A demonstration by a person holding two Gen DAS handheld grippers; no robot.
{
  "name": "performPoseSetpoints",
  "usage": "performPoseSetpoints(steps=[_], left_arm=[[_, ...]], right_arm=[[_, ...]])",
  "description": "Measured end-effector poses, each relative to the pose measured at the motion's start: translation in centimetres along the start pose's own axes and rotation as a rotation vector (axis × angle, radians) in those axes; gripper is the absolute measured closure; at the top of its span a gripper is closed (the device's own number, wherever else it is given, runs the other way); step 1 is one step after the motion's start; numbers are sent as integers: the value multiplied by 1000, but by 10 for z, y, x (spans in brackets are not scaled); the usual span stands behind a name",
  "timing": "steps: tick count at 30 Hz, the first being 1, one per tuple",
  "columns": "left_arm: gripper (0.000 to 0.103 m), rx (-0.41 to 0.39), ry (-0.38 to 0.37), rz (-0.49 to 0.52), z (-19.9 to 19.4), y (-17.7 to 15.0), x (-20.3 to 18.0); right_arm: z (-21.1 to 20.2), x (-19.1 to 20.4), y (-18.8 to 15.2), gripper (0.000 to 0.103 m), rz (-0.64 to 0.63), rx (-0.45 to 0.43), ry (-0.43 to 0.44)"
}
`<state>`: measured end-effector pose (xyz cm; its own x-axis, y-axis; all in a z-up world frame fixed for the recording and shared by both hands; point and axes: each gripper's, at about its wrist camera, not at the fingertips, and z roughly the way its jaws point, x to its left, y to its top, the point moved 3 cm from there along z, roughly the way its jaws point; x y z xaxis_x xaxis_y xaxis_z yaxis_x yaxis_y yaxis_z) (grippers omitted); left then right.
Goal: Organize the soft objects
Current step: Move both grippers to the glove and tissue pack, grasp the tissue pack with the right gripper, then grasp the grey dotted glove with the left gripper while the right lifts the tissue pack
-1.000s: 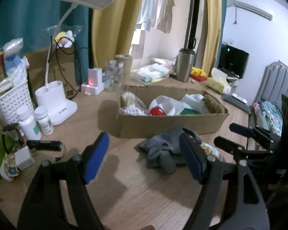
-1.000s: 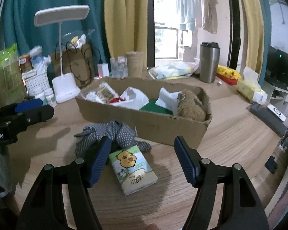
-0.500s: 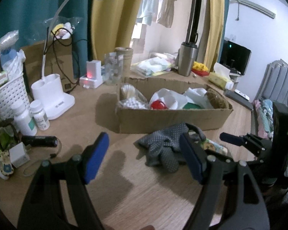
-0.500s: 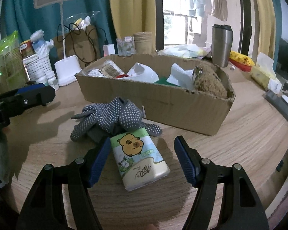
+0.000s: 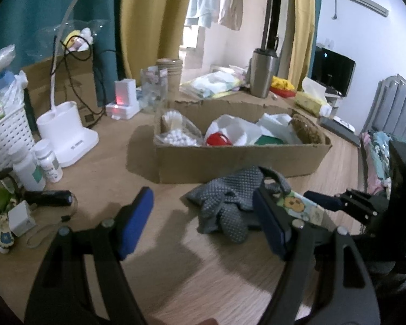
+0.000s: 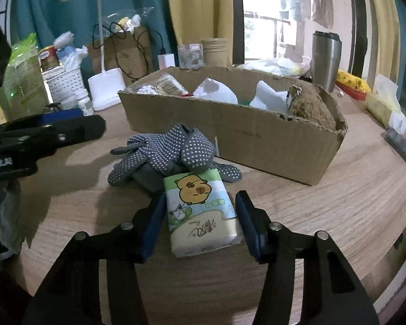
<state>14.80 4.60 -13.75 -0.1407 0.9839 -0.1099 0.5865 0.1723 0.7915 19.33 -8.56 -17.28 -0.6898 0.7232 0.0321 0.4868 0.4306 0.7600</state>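
Right claw (image 6: 201,218) straddling one tissue pack (image 6: 201,211) — fingers not closed, one glove pile (image 6: 173,157)

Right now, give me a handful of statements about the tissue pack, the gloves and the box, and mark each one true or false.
1. The right gripper has one finger on each side of the tissue pack. True.
2. The tissue pack lies inside the cardboard box. False: it lies on the table, in front of the box.
3. The grey dotted gloves lie on the table between the tissue pack and the box. True.
4. The left gripper is shut on the gloves. False: it is open and holds nothing.
5. The cardboard box is empty. False: it holds white bags, a brown plush thing and other items.
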Motion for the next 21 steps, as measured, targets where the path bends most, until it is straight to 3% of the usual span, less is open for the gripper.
performPoseSetpoints(steps=[21], left_arm=[[26,69,-49,65,39,9,-38]], right_arm=[[-26,-72,-7,51,120,-68,-197]])
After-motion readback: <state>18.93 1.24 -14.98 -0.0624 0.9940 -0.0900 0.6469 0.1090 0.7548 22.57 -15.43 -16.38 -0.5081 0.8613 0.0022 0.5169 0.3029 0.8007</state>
